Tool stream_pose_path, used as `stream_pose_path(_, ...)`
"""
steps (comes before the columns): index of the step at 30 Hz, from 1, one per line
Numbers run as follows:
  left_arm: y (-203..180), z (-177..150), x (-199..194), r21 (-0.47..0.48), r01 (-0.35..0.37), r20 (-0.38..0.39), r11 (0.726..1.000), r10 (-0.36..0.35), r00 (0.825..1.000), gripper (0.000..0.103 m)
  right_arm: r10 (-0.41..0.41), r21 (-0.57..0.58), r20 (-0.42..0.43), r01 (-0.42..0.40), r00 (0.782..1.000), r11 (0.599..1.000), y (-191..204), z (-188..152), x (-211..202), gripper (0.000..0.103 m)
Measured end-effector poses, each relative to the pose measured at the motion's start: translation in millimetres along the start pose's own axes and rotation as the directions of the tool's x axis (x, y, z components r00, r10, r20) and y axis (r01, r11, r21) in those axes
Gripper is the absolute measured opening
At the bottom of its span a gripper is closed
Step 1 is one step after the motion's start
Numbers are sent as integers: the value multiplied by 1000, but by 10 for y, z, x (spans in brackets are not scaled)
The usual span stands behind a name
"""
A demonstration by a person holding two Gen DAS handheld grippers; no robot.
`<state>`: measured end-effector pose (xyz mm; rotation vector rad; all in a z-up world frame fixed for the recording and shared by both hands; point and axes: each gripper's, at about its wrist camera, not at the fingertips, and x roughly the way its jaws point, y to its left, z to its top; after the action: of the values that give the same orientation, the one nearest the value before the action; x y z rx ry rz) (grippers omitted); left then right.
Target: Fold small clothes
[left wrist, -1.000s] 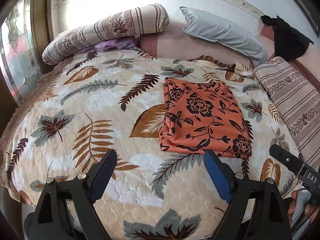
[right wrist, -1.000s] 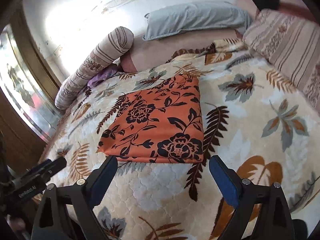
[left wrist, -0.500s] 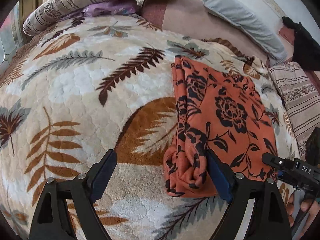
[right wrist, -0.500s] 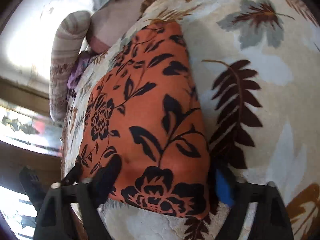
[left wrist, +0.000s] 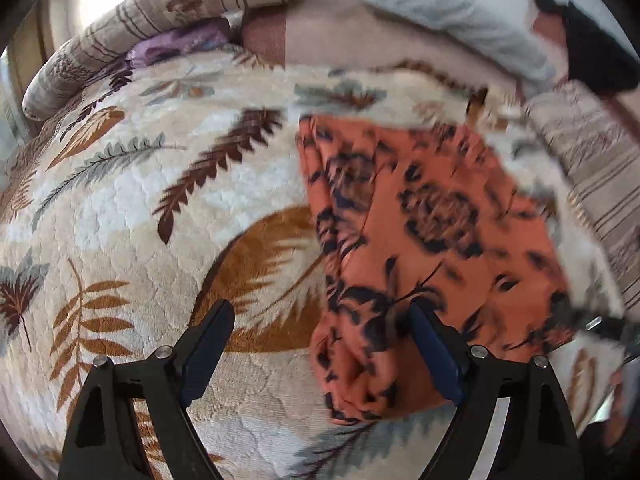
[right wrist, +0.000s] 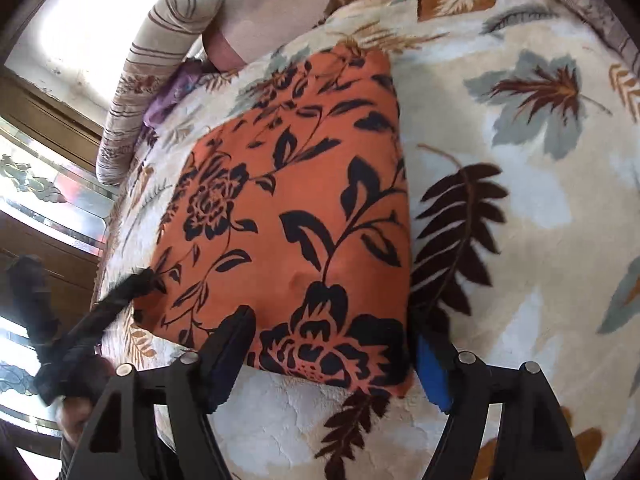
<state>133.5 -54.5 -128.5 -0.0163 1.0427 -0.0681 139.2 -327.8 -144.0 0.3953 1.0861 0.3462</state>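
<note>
Bed (right wrist: 540, 208) carried a leaf-print quilt. A folded orange floral garment (right wrist: 304, 208) lay flat on it, near the striped bolster (left wrist: 172, 28). Right claw (right wrist: 336, 356) straddled the garment's near right corner, jaws just widening, pads not pressing. Left claw (left wrist: 320, 344) stood wide over the near left corner, one finger (left wrist: 432, 352) on cloth.

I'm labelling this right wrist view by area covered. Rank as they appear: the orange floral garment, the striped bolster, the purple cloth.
1. Orange floral garment, nearest the camera, so enlarged.
2. Striped bolster.
3. Purple cloth, mostly hidden.
</note>
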Motion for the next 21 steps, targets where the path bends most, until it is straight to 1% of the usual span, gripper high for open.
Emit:
stream_pose_path(1,22,-42,100,-2,6,-16,1000,-6,1000,91,3,7,23,-4,1000,1000,-11,43,-75,78)
stream_pose_path(2,78,-74,103,-35,36,11,999,-35,999,91,13,30,63,-15,998,999,-42,117,-173,78)
stream_pose_path(3,114,-95,106,-56,47,11,997,-46,999,91,22,49,104,-27,994,998,-50,175,-261,78)
stream_pose_path(4,124,-102,112,-60,50,10,997,-49,999,92,48,61,141,-58,989,996,-61,275,-316,78)
stream_pose_path(5,121,-99,107,-51,44,12,998,-44,999,92,103,70,161,-115,982,991,-69,392,-324,78)
stream_pose_path(6,108,-96,100,-36,38,16,999,-37,999,92,180,91,164,-196,970,976,-84,513,-293,78)
stream_pose_path(7,101,-97,94,-20,33,22,999,-32,999,93,269,121,160,-290,950,949,-101,615,-241,77)
stream_pose_path(8,101,-100,93,-15,31,26,999,-30,999,93,377,144,153,-398,914,906,-107,705,-153,77)
stream_pose_path(9,98,-107,89,-18,30,29,999,-30,999,94,458,159,132,-475,879,865,-110,782,-21,79)
stream_pose_path(10,103,-110,92,-24,28,30,999,-27,999,95,452,177,115,-465,885,867,-132,828,113,79)
stream_pose_path(11,108,-110,95,-30,29,30,999,-28,999,96,359,223,85,-369,929,902,-209,867,294,79)
stream_pose_path(12,107,-110,97,-35,28,25,999,-28,999,96,331,276,55,-333,942,902,-290,872,437,80)
stream_pose_path(13,109,-110,92,-39,32,27,999,-31,999,96,359,308,51,-356,932,882,-321,898,509,80)
stream_pose_path(14,115,-109,93,-38,36,29,999,-35,999,96,378,294,67,-380,923,877,-280,964,479,81)
stream_pose_path(16,125,-114,104,-38,43,30,998,-41,999,96,402,236,102,-415,910,879,-121,1172,411,81)
stream_pose_path(18,139,-114,110,-42,50,30,998,-49,998,96,412,229,93,-423,906,877,-3,1470,537,82)
stream_pose_path(19,144,-115,114,-44,53,29,998,-51,998,96,409,234,84,-417,909,878,18,1635,664,82)
stream_pose_path(20,146,-117,115,-46,54,30,997,-53,998,96,386,236,70,-392,920,889,9,1798,813,83)
stream_pose_path(21,149,-121,113,-50,56,32,997,-54,998,96,333,250,59,-337,941,908,-58,1922,939,83)
